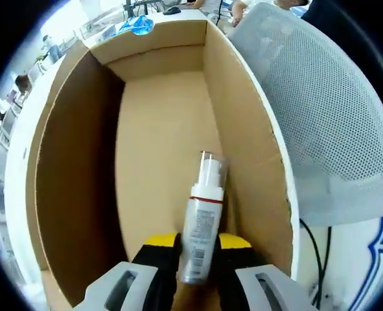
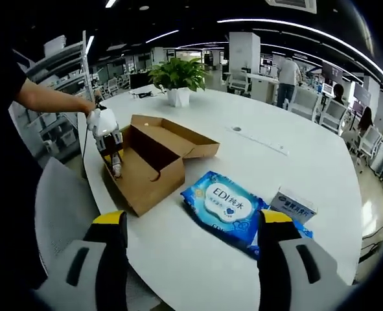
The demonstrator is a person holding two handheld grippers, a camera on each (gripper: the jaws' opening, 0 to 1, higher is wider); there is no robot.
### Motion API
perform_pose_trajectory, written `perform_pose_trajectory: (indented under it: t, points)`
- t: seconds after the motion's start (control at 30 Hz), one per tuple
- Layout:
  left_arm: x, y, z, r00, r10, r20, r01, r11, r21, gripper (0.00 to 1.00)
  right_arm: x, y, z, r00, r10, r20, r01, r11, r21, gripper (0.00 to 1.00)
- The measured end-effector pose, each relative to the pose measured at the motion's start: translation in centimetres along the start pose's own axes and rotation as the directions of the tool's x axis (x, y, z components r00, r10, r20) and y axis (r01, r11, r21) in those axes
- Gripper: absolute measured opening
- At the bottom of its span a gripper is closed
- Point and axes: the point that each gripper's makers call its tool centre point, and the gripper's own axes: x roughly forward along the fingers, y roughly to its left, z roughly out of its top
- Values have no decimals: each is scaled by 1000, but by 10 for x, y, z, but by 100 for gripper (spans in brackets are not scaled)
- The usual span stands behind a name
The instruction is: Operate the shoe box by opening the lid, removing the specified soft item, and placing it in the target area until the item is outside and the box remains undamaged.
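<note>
Gripping a white spray bottle [image 1: 202,227] (clear cap, red band) inside the open cardboard box [image 1: 68,162], the left gripper [image 1: 197,249] has its jaws closed on it. Over the white table [image 2: 288,168], the right gripper [image 2: 190,227] hangs wide apart, holding nothing, near a blue wipes pack [image 2: 225,206].

Bright overhead strip lighting; fisheye-warped edges.
</note>
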Motion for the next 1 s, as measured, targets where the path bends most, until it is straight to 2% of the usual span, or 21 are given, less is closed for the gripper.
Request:
perform_pose_trajectory:
  t: [0.1, 0.3, 0.6, 0.83, 1.0]
  points:
    - [-1, 3, -1, 1000, 17, 7, -17, 1000, -4, 20, 3, 8, 5, 1000, 8, 22, -8, 1000, 15, 76]
    - [-6, 7, 1, 998, 50, 27, -49, 997, -68, 19, 15, 26, 7, 999, 32, 44, -33, 999, 28, 75]
    - [-19, 15, 12, 990, 115, 81, -105, 988, -115, 19, 27, 44, 12, 996, 64, 63, -66, 997, 39, 73]
    - [-32, 23, 28, 972, 168, 163, -135, 971, -197, 19, 36, 56, 15, 993, 88, 74, -92, 995, 46, 71]
    - [-44, 27, 45, 949, 218, 228, -160, 956, -246, 19, 42, 61, 21, 991, 101, 90, -106, 993, 47, 69]
